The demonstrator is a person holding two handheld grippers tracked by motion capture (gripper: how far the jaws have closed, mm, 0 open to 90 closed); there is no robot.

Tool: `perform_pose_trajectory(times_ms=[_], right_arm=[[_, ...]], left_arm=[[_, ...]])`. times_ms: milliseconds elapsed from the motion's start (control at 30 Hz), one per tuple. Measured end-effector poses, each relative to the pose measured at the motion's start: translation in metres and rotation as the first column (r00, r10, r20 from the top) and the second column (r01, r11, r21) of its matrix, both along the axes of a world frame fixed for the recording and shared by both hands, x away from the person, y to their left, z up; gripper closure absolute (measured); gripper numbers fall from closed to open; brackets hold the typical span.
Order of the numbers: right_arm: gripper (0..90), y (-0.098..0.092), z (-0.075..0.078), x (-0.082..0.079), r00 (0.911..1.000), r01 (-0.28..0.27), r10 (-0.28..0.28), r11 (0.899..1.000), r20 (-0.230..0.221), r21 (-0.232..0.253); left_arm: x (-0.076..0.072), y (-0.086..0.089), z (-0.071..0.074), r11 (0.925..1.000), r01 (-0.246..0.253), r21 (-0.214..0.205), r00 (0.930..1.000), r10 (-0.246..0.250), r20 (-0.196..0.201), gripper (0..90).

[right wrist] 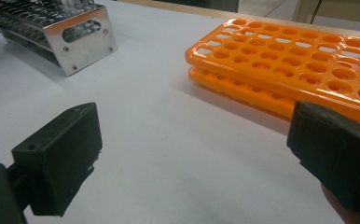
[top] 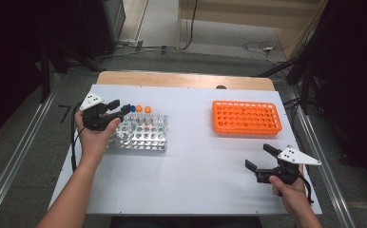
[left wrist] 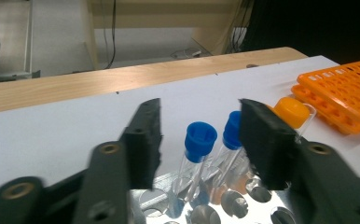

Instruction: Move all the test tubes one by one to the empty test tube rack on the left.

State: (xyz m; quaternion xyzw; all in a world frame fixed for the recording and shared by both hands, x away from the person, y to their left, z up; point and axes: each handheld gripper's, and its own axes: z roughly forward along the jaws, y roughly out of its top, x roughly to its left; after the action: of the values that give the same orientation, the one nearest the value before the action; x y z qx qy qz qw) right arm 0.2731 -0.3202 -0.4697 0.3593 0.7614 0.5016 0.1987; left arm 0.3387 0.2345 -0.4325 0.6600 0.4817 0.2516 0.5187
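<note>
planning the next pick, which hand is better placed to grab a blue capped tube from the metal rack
Left. The left claw is open right at the metal rack with a blue capped tube between its jaws. The right claw sits far off, nearer the orange rack.

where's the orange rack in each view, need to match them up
High view: the orange rack lies on the white table at upper right, far from both grippers.
Left gripper view: its corner shows at the right edge, beyond the orange-capped tube.
Right gripper view: it spans the upper right, near the right jaw.
Shared landmark: the metal rack.
</note>
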Motion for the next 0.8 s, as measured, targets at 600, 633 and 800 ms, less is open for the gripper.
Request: perform_pose_trajectory(times_ms=[600,633,800], right_arm=[[1.6,-0.001,0.000,0.001,1.0000,0.003,-0.003,1.000,0.000,-0.001],[1.7,-0.001,0.000,0.001,1.0000,0.003,-0.003,1.000,0.000,-0.001],[1.6,-0.001,0.000,0.001,1.0000,0.002,-0.002,1.000,0.000,0.000]], left_arm=[[-0.010,-0.006,0.003,0.9942,0.104,-0.028,0.9945,-0.104,0.013,0.0],[-0.012,-0.007,0.002,0.9940,0.106,-0.028,0.9943,-0.106,0.014,0.0],[-0.019,-0.009,-0.002,0.9938,0.110,-0.016,0.9939,-0.110,0.014,0.0]])
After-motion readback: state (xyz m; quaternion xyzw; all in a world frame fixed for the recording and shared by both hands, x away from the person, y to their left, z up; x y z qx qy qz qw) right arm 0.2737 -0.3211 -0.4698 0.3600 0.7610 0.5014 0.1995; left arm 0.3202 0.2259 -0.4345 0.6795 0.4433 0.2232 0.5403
